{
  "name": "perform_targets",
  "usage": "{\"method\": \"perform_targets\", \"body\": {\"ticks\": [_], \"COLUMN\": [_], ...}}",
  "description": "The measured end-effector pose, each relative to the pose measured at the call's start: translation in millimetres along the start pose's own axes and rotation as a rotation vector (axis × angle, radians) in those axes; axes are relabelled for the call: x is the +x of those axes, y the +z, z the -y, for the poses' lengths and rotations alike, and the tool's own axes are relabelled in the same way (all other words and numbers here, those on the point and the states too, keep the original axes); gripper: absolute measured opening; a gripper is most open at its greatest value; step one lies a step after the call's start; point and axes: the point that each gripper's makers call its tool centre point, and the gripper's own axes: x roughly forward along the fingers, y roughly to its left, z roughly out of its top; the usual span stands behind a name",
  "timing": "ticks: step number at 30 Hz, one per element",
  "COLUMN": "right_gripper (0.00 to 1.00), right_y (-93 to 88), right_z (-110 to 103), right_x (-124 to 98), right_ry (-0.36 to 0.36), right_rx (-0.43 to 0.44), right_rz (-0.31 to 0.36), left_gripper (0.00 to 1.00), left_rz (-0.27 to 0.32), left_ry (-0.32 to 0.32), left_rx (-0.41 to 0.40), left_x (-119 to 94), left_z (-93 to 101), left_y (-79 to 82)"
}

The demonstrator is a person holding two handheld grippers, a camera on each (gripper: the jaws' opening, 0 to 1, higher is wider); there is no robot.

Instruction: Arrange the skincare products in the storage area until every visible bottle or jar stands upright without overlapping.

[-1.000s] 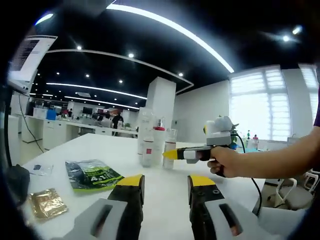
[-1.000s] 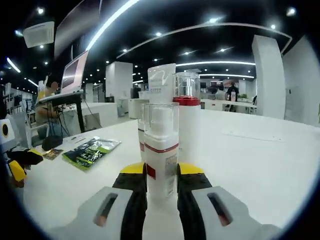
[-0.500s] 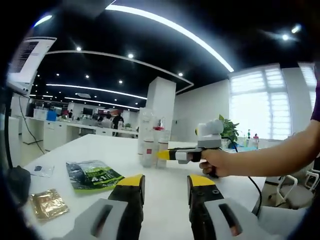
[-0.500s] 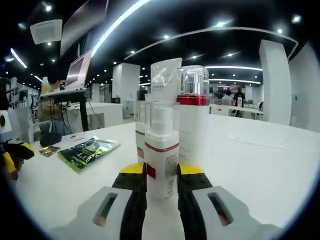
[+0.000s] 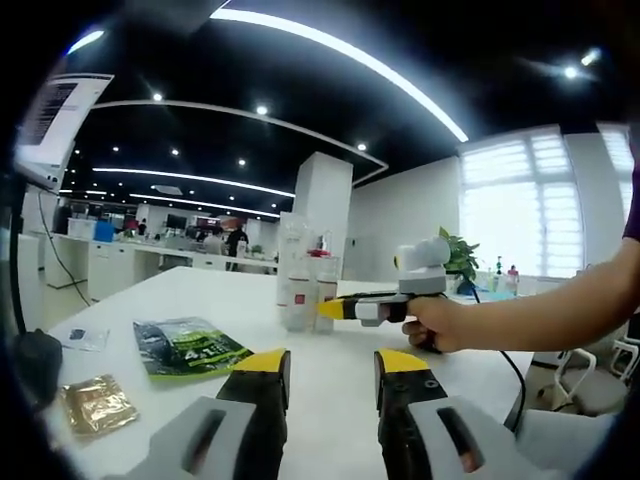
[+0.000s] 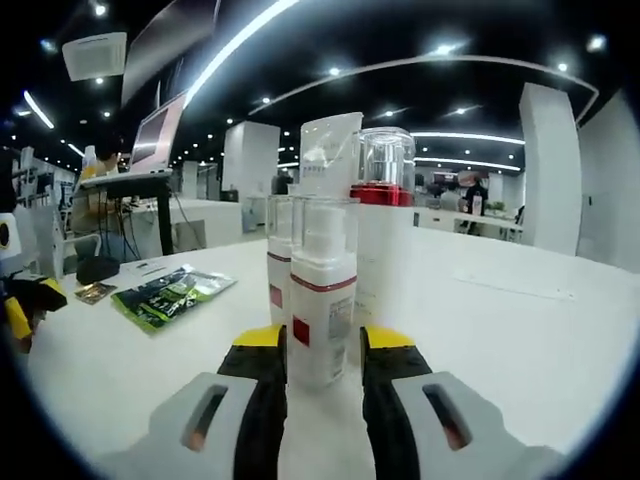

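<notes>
Upright pump bottle (image 6: pixel 322 290) between right gripper (image 6: pixel 318 352) jaws, slightly parted; left gripper (image 5: pixel 325 378) wide.

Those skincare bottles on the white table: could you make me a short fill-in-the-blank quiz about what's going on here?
1. The pump bottle between the right gripper jaws has a ___ band around its shoulder.
2. All the bottles stand ___.
3. The green packet lies ___ on the table.
4. The left gripper jaws hold ___.

Missing words: red; upright; flat; nothing

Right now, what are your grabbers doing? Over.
Right gripper astride the front bottle, jaws slightly apart. Left gripper open, empty. Bottles upright, tightly clustered. Green packet lies aside.
</notes>
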Motion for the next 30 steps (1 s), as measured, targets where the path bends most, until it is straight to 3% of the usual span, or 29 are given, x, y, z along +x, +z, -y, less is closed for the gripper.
{"method": "perform_targets", "body": {"ticks": [6, 16, 30], "right_gripper": [0.21, 0.2, 0.2], "right_y": [-0.8, -4.7, -5.4], "right_z": [0, 10, 5], "right_x": [-5, 6, 10], "right_ry": [-0.01, -0.034, -0.011], "right_rx": [0.002, -0.008, -0.021], "right_rz": [-0.002, -0.017, -0.021], "left_gripper": [0.34, 0.34, 0.33], "left_rz": [-0.002, -0.003, -0.003], "left_ry": [-0.003, -0.001, 0.008], "left_rx": [0.002, 0.003, 0.003], "left_x": [0, -2, -3], "left_z": [1.4, 0.3, -3.2], "left_y": [-1.5, -1.4, -1.5]}}
